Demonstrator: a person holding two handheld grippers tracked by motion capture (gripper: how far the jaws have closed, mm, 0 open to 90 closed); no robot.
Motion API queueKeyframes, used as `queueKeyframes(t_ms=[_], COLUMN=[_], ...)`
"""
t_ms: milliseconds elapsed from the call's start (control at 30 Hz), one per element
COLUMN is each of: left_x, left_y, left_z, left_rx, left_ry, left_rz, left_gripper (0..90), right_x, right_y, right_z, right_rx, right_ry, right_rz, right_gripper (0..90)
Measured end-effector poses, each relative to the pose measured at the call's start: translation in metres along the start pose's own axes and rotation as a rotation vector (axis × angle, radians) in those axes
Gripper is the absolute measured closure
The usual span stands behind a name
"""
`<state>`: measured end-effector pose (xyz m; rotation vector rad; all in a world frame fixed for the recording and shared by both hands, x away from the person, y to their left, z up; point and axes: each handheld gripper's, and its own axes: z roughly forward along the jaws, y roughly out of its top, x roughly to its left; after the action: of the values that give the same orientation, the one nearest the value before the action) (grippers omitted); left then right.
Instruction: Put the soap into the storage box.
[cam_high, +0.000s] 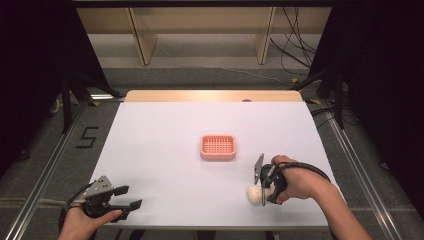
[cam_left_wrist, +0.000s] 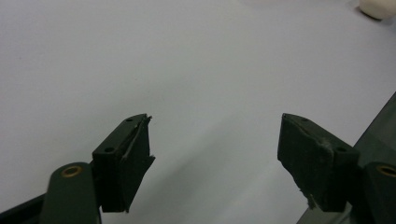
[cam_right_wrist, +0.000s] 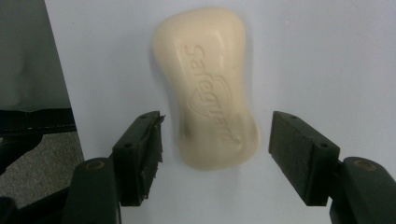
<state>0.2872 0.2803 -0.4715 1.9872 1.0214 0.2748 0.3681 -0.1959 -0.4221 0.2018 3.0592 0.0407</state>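
Observation:
A cream bar of soap (cam_right_wrist: 208, 88) lies flat on the white table, its embossed face up. My right gripper (cam_right_wrist: 215, 140) points down over it with both jaws wide, the near end of the bar between them and neither pad touching it. From above, the soap (cam_high: 253, 194) sits near the table's front right, under the right gripper (cam_high: 262, 187). A pink soap dish (cam_high: 218, 147) with a ridged floor stands empty at the table's middle. My left gripper (cam_high: 127, 197) rests at the front left corner, open and empty; its jaws (cam_left_wrist: 215, 154) frame bare table.
The white table (cam_high: 165, 150) ends close in front of both hands, and the floor shows beyond its edge (cam_right_wrist: 37, 177) in the right gripper view. A wooden strip (cam_high: 210, 96) borders the far side. Metal rails run along both sides of the table.

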Motion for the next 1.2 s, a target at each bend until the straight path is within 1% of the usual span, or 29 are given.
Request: queueKeyframes(t_ms=[33, 100, 167, 233, 267, 300, 333, 367, 400, 433, 467, 533, 600, 633, 667, 700, 733, 767, 800, 833, 867, 967, 1000, 1033, 1067, 1100, 1133, 1167, 1200], left_x=[0.0, 0.0, 0.0, 0.0, 0.0, 0.0, 0.001, 0.0, 0.0, 0.0, 0.001, 0.001, 0.0, 0.0, 0.0, 0.0, 0.001, 0.001, 0.001, 0.0, 0.0, 0.001, 0.0, 0.001, 0.001, 0.0, 0.001, 0.0, 0.0], left_y=[0.0, 0.0, 0.0, 0.0, 0.0, 0.0, 0.0, 0.0, 0.0, 0.0, 0.0, 0.0, 0.0, 0.0, 0.0, 0.0, 0.0, 0.0, 0.0, 0.0, 0.0, 0.0, 0.0, 0.0, 0.0, 0.0, 0.0, 0.0, 0.0], left_z=[0.0, 0.0, 0.001, 0.0, 0.0, 0.0, 0.0, 0.0, 0.0, 0.0, 0.0, 0.0, 0.0, 0.0, 0.0, 0.0, 0.0, 0.0, 0.0, 0.0, 0.0, 0.0, 0.0, 0.0, 0.0, 0.0, 0.0, 0.0, 0.0], left_rx=[0.002, 0.006, -0.001, 0.007, 0.006, 0.006, 0.006, 0.001, 0.002, -0.001, 0.009, 0.007, 0.004, 0.005, 0.005, 0.002, 0.007, 0.006, 0.006, 0.005, 0.008, 0.008, 0.003, 0.007, 0.007, 0.007, 0.011, 0.009, -0.001], left_ry=[0.002, 0.001, 0.001, 0.0, -0.001, -0.001, -0.001, 0.005, 0.005, -0.001, -0.003, -0.004, -0.002, -0.003, -0.003, -0.002, -0.003, -0.003, -0.003, -0.003, -0.003, -0.003, -0.003, -0.003, -0.003, -0.003, -0.004, -0.004, -0.004], left_rz=[0.003, 0.002, 0.003, 0.004, 0.003, 0.002, 0.002, 0.003, 0.003, 0.002, 0.004, 0.004, 0.003, 0.004, 0.004, 0.003, 0.004, 0.004, 0.004, 0.004, 0.005, 0.008, 0.005, 0.008, 0.008, 0.007, 0.007, 0.007, 0.002], left_gripper=[25.0, 24.9, 24.8, 24.8, 24.8, 24.8, 24.8, 24.8, 24.7, 24.8, 24.8, 24.8, 24.7, 24.8, 24.8, 24.7, 24.8, 24.8, 24.8, 24.8, 24.8, 24.8, 24.7, 24.8, 24.8, 24.8, 24.8, 24.8, 24.8], right_x=[0.001, -0.001, -0.001, -0.003, -0.002, -0.008, 0.0, -0.003, -0.006, -0.003, -0.005, -0.002, -0.005, -0.005, -0.005, -0.003, -0.001, -0.002, -0.004, -0.003, -0.002, -0.002, -0.002, -0.003, -0.002, -0.004, -0.005, -0.005, -0.004], right_y=[0.002, 0.004, 0.006, 0.009, 0.009, 0.01, 0.011, 0.012, 0.014, 0.015, 0.015, 0.016, 0.018, 0.018, 0.018, 0.018, 0.018, 0.019, 0.019, 0.019, 0.019, 0.019, 0.019, 0.02, 0.02, 0.02, 0.02, 0.021, 0.02], right_z=[0.002, 0.004, 0.006, 0.009, 0.009, 0.012, 0.01, 0.011, 0.015, 0.014, 0.017, 0.018, 0.021, 0.022, 0.022, 0.022, 0.022, 0.023, 0.025, 0.024, 0.024, 0.025, 0.025, 0.026, 0.026, 0.028, 0.03, 0.03, 0.03], right_rx=[-0.006, -0.006, 0.008, 0.002, 0.016, -0.013, 0.035, 0.037, 0.005, 0.045, 0.016, 0.051, 0.023, 0.02, 0.02, 0.048, 0.061, 0.055, 0.031, 0.051, 0.057, 0.058, 0.06, 0.05, 0.064, 0.038, 0.033, 0.036, 0.043], right_ry=[0.0, 0.01, 0.006, 0.015, 0.022, 0.0, 0.024, 0.029, 0.025, 0.045, 0.032, 0.029, 0.028, 0.031, 0.031, 0.047, 0.045, 0.047, 0.046, 0.056, 0.046, 0.051, 0.07, 0.055, 0.061, 0.051, 0.048, 0.053, 0.06], right_rz=[0.006, -0.021, 0.001, -0.025, 0.006, -0.094, 0.032, -0.003, -0.058, 0.001, -0.037, 0.001, -0.056, -0.057, -0.057, -0.013, 0.006, -0.002, -0.04, -0.01, -0.004, -0.002, 0.005, -0.019, 0.008, -0.04, -0.052, -0.053, -0.032], right_gripper=[35.4, 35.4, 35.5, 35.6, 35.7, 36.1, 36.4, 36.6, 36.9, 37.2, 37.5, 37.9, 39.0, 39.5, 39.5, 41.3, 42.2, 43.1, 43.3, 43.5, 43.5, 43.9, 43.9, 43.9, 43.9, 44.0, 44.3, 44.7, 45.1])
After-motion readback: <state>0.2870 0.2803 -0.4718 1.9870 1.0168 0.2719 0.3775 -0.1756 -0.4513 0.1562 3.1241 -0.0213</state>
